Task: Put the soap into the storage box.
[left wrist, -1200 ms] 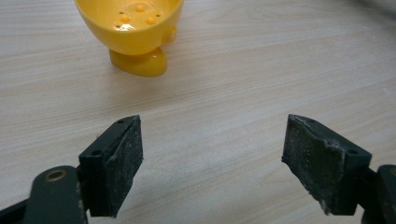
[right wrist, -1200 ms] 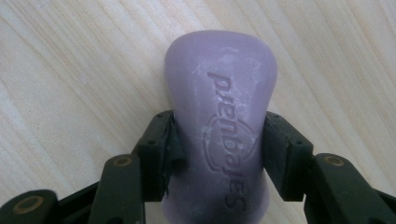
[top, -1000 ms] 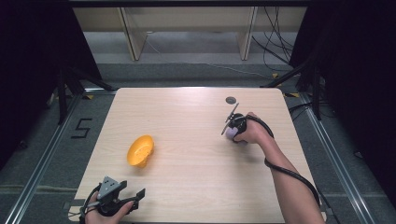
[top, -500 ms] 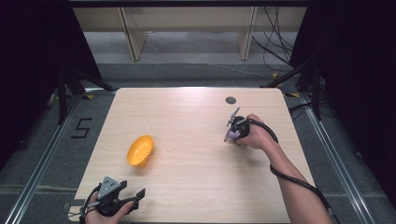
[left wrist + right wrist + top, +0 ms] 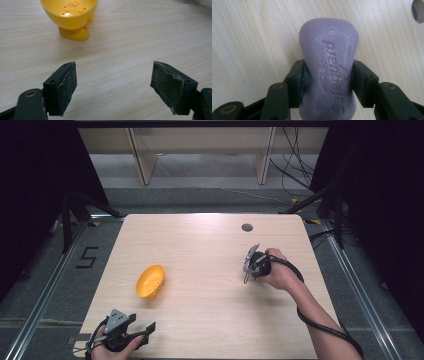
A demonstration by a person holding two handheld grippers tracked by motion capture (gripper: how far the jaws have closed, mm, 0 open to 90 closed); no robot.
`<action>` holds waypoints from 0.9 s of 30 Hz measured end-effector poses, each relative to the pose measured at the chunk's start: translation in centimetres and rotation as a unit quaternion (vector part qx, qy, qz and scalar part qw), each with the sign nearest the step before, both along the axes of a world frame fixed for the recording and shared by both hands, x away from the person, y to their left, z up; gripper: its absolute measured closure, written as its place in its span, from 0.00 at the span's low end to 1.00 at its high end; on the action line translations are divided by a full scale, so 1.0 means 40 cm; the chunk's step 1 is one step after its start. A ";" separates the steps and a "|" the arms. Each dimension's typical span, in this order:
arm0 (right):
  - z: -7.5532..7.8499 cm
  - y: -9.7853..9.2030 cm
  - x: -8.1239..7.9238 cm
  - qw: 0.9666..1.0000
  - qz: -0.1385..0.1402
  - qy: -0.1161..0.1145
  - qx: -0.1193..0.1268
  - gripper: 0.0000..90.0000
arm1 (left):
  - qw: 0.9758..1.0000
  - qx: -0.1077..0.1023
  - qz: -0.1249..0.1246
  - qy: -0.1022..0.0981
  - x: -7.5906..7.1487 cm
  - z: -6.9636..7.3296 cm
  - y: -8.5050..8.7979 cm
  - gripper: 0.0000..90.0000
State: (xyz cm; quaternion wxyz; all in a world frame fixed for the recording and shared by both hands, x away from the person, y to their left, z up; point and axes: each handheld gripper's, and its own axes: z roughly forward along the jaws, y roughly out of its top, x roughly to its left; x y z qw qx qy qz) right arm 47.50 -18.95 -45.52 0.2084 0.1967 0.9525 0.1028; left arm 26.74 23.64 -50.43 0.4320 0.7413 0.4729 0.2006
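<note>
Wooden table (image 5: 249,37); gripped purple soap (image 5: 329,67) embossed, seemingly "prenbajes".

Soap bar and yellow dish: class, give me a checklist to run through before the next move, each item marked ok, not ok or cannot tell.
1. Right gripper jaws clamp the purple soap bar on both sides: ok.
2. Soap lifted off the table: cannot tell.
3. Yellow dish holds nothing: ok.
4. Left gripper jaws open, holding nothing: ok.
5. Table between soap and dish bare: ok.
</note>
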 end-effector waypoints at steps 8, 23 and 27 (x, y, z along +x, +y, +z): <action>0.017 0.004 -0.043 0.999 0.020 -0.023 -0.008 0.55 | 0.999 -0.026 0.028 0.021 -0.012 -0.001 -0.010 0.22; 0.041 0.019 -0.155 0.995 0.061 -0.071 -0.017 0.55 | 1.000 0.005 -0.005 -0.009 0.000 0.003 0.001 0.23; 0.044 0.025 -0.178 0.994 0.067 -0.079 -0.018 0.55 | 0.999 -0.024 0.024 0.013 -0.011 0.000 -0.009 0.23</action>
